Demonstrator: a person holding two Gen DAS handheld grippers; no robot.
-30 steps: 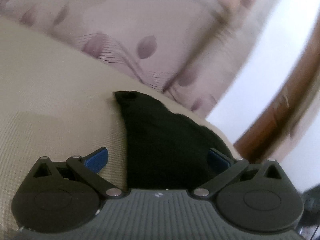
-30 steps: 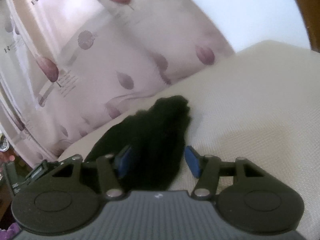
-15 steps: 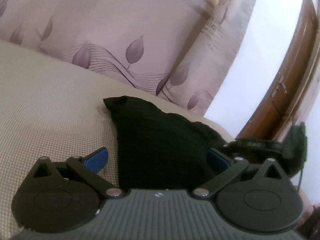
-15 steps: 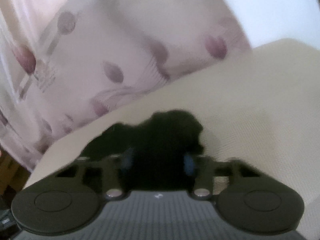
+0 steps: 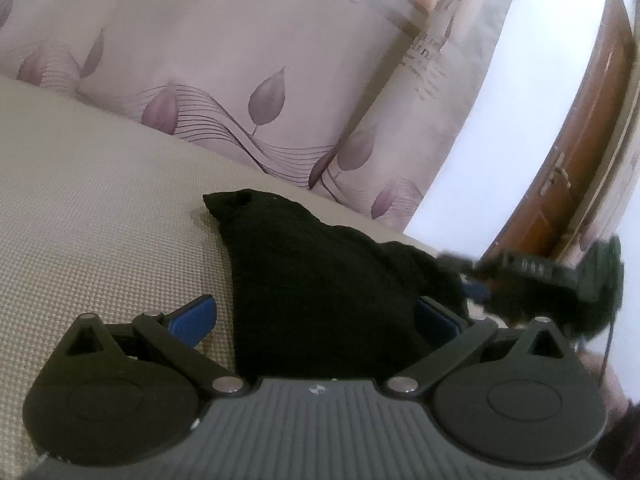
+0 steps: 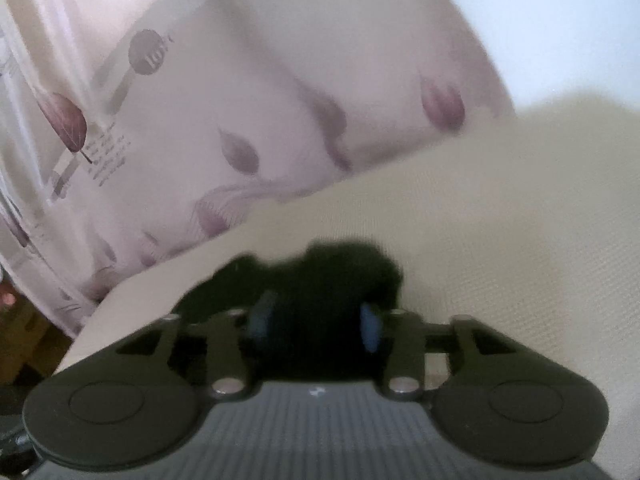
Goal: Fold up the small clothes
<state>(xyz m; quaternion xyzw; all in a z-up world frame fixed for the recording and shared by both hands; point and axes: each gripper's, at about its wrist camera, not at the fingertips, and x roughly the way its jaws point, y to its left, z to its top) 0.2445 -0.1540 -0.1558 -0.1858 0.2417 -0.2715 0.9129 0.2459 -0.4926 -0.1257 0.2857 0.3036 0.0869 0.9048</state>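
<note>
Right gripper (image 6: 316,322) moved in, fingers just reopened — astride black garment (image 5: 320,304), left gripper (image 5: 316,320) fingers spread.

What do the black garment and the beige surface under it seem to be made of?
The black garment looks like soft matte knit: fuzzy edges, faint ribbing, slumped folds. The beige surface looks like woven fabric, perhaps upholstery or a mattress cover: a fine grid texture, no sheen. The exact fibres cannot be told.

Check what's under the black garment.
The black garment lies on the beige textured surface, which shows bare around it. Anything directly beneath the cloth is covered and cannot be seen.
</note>
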